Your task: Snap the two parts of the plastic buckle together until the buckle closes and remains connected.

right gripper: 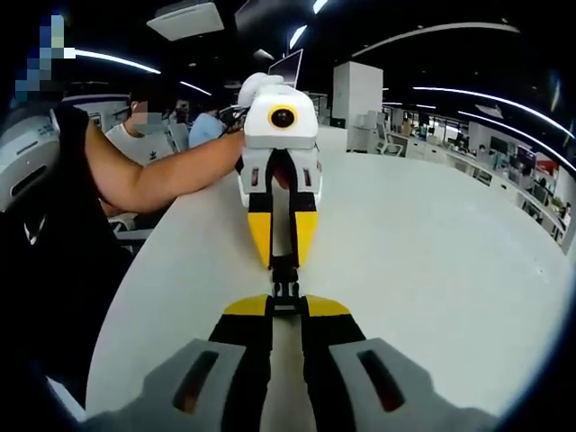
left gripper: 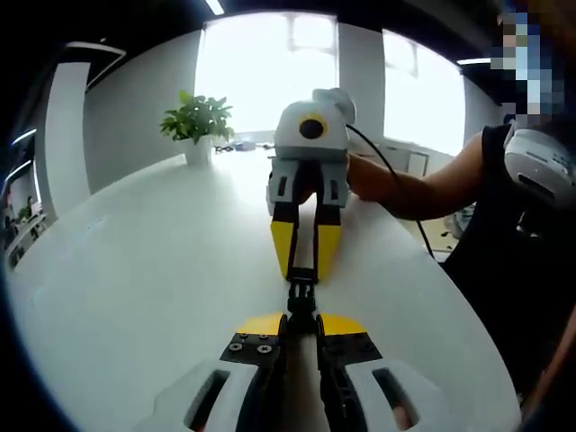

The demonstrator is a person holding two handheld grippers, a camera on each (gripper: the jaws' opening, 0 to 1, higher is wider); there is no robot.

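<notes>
A small black plastic buckle (left gripper: 301,292) is held between the two grippers just above the white table (left gripper: 162,270), its two parts meeting end to end. My left gripper (left gripper: 301,317) is shut on the near part. The right gripper (left gripper: 304,270) faces it from the far side with its yellow-tipped jaws closed on the other part. In the right gripper view the buckle (right gripper: 285,281) sits between my right gripper (right gripper: 286,304), shut on its part, and the left gripper (right gripper: 283,263) opposite. Whether the two parts are latched is too small to tell.
A potted green plant (left gripper: 198,126) stands at the table's far edge near bright windows. The person's arm (left gripper: 423,189) reaches in from the right. People sit at the table's far left (right gripper: 148,126) beside a laptop (right gripper: 286,67). Open tabletop (right gripper: 432,252) spreads right.
</notes>
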